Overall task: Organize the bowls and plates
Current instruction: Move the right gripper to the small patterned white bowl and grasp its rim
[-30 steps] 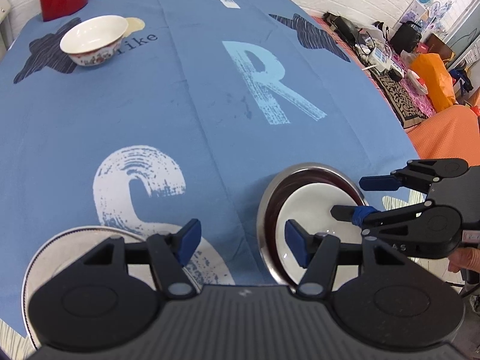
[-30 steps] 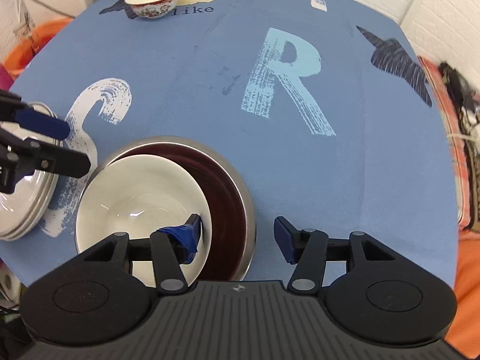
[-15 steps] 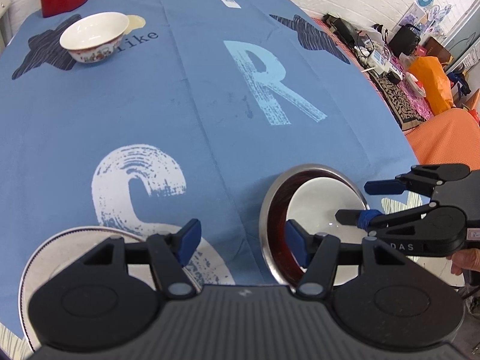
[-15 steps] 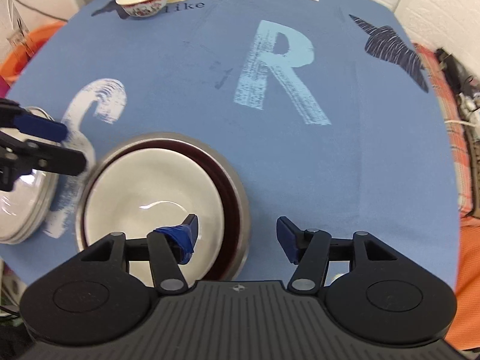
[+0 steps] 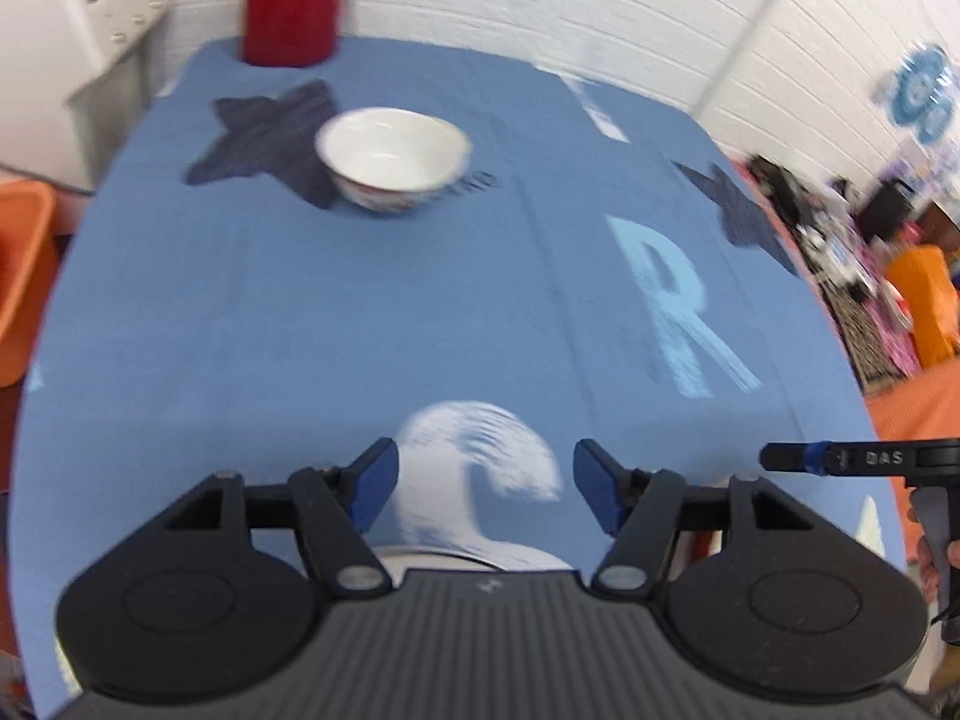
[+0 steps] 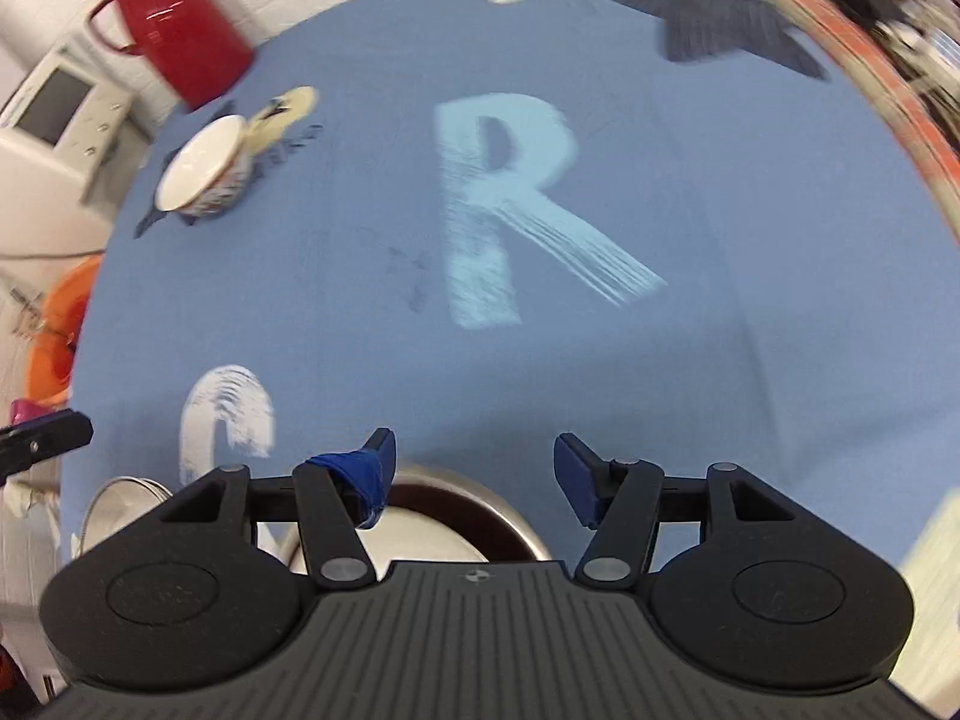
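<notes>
1. My left tool and right tool: both gaped wide, empty.
2. Steel bowl, near desk edge: held a white plate.
3. Patterned bowl, far side: empty.

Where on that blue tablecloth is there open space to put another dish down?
The widest bare stretch is mid-table, between the patterned bowl at the far end and the printed R. The far right by the dark star print is also free. The near edge is crowded: a metal dish holding a white plate and stacked plates.
</notes>
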Demonstrator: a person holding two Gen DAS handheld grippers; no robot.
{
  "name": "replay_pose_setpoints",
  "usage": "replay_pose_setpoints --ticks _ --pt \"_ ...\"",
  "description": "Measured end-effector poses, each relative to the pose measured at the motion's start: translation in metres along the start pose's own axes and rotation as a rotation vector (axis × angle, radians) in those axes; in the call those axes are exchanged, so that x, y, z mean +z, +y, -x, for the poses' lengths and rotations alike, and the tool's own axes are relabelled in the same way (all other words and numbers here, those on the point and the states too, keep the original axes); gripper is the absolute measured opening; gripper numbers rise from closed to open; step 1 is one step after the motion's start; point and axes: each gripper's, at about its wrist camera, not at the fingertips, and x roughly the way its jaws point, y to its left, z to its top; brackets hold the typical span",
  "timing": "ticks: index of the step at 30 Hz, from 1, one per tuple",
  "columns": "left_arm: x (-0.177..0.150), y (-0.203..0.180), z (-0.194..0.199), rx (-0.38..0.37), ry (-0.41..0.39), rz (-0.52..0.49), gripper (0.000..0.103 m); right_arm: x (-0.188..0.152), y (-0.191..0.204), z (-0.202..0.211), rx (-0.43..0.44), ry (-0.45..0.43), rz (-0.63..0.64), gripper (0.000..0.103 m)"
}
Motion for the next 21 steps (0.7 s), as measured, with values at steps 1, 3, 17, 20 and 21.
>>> replay_pose_setpoints --ticks 1,3,17,20,21 --pt "0.005 0.012 -0.002 0.021 0.0 0.02 0.065 0.008 0.01 -0.002 0.035 -0.026 0.031 0.044" --pt "0.019 0.035 -0.008 0.045 0.012 0.068 0.065 0.031 0.031 -0.001 0.128 -0.093 0.058 0.045" --pt "0.167 0.118 -0.122 0.044 0.021 0.241 0.065 0.203 0.197 -0.161 -0.085 -0.018 0.448 0.048" --pt "0.175 0.116 -0.148 0.036 0.034 0.223 0.065 0.209 0.193 -0.187 -0.096 0.008 0.452 0.048" --pt "0.176 0.115 -0.155 0.039 0.038 0.214 0.065 0.21 0.19 -0.191 -0.072 0.019 0.446 0.048"
